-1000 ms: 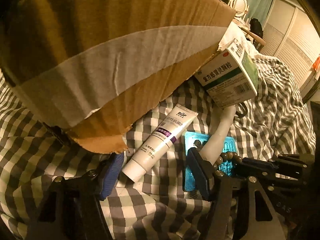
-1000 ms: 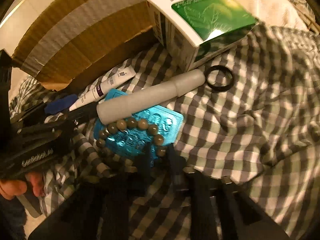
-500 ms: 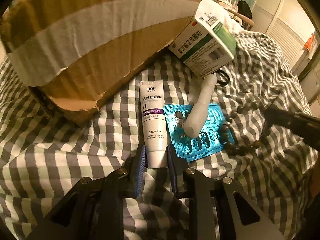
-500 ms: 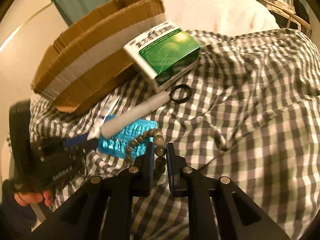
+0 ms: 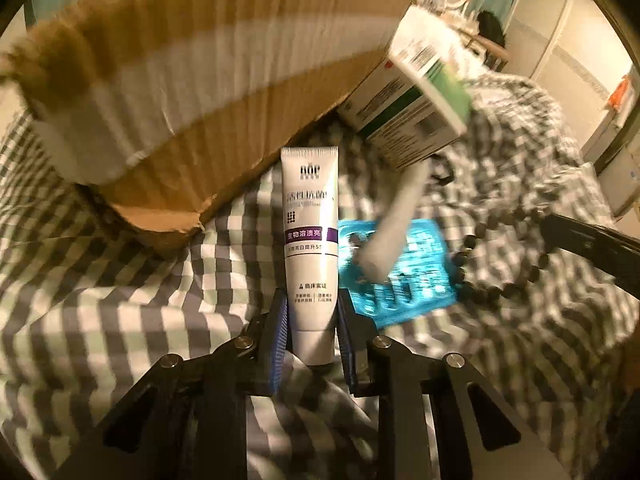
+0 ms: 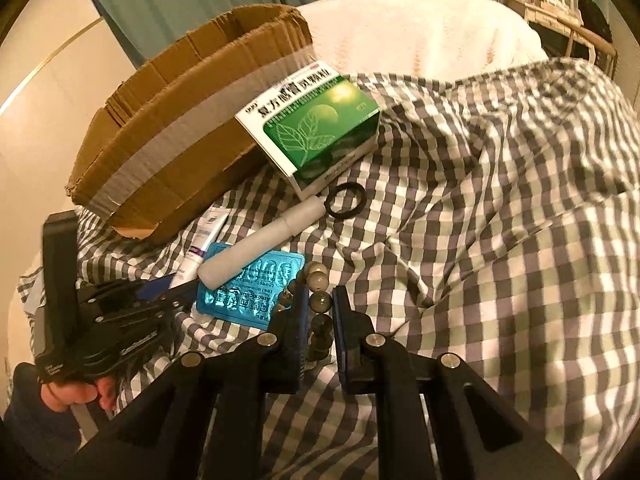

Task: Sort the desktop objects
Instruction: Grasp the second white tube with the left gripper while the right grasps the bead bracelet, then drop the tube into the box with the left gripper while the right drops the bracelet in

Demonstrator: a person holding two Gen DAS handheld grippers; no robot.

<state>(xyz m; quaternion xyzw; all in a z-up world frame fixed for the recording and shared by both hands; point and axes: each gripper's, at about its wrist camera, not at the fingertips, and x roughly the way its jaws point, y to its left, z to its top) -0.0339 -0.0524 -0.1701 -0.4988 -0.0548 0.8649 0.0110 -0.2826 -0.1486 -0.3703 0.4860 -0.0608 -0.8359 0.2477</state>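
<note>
Both tongs now grip something. Left tongs (image 5: 310,316) have closed on the tube (image 5: 310,240), which a second ago lay loose between wide-open pads just beside the box (image 5: 200,80); it now points up toward the box wall, seemingly lifted off the bed (image 5: 100,300). Right tongs (image 6: 320,312), narrowed around the beads (image 6: 320,302), hold them right of the box, beside the blister pack (image 6: 248,284); earlier they lay draped across it. Dropping each into the box likely comes next.
</note>
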